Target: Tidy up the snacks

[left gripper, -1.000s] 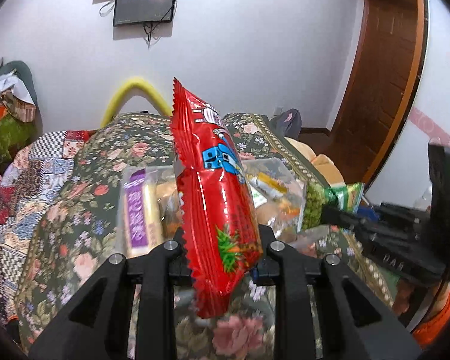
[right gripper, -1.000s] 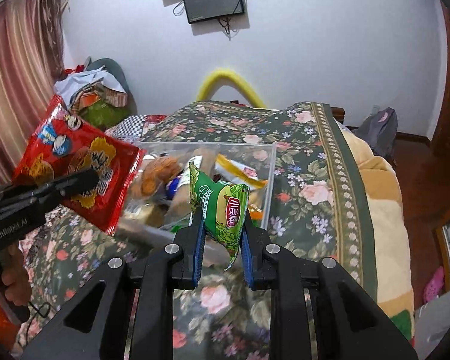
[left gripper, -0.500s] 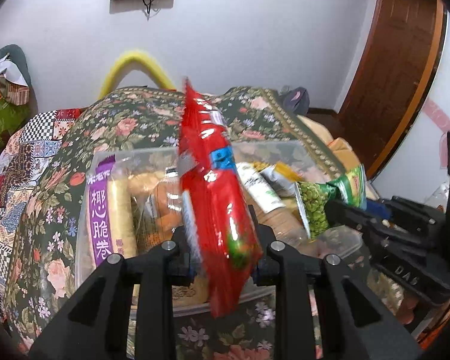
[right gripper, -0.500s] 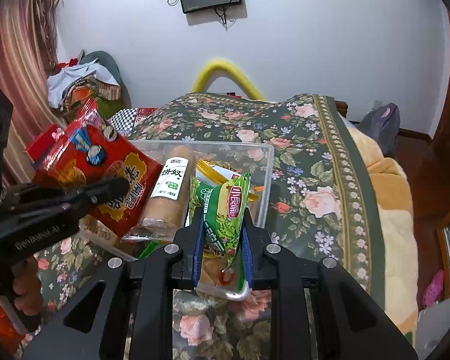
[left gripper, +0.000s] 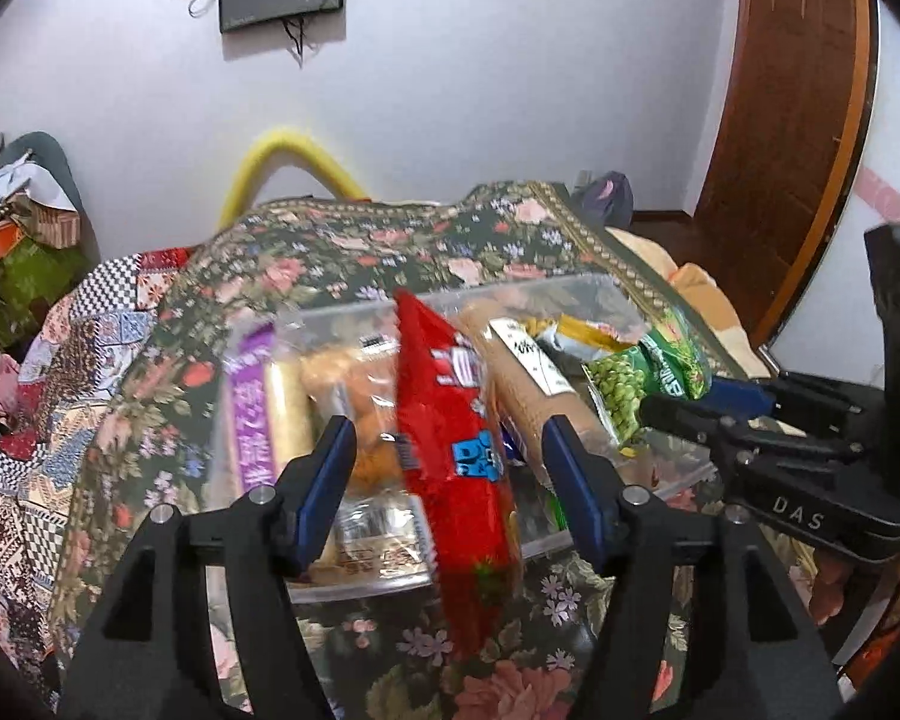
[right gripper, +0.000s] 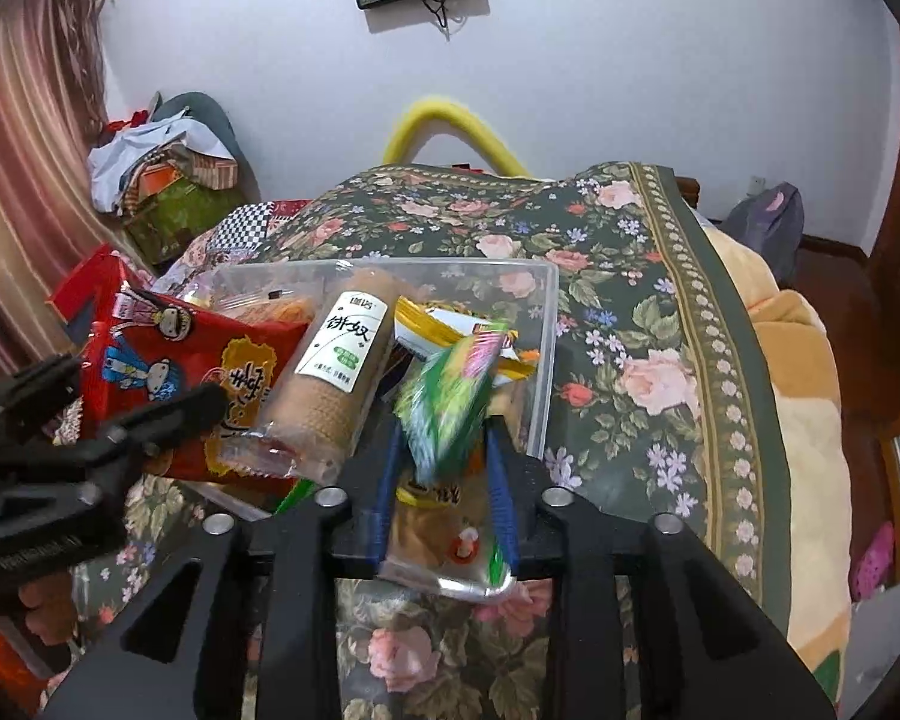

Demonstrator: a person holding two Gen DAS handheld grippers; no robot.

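On the bed, over the flowered blanket (right gripper: 660, 324), sits a clear plastic bin (right gripper: 543, 360) crammed with snacks.

From left to right in the left wrist view: a purple-wrapped roll (left gripper: 258, 414) lies along the bin's left side, then some golden pastries in clear wrap (left gripper: 354, 384). The left tongs (left gripper: 444, 468) are spread wide, blue pads well apart, and the red snack bag (left gripper: 450, 456) stands on edge between them, touching neither pad that I can see; its lower end hangs over the bin's near rim (the bag is blurred). Just right of it lies a brown biscuit roll with a white label (left gripper: 528, 384), and further right a green pea packet (left gripper: 642, 378) sits at the tips of the right tongs (left gripper: 678, 408).

From the right wrist view, the red bag (right gripper: 174, 372) leans at the bin's left, the biscuit roll (right gripper: 336, 372) beside it. The right tongs (right gripper: 444, 450) have a gap showing on either side of the blurred green packet (right gripper: 450, 396), so they look let go, the packet above a clear-wrapped snack (right gripper: 444, 534) at the bin's near edge.
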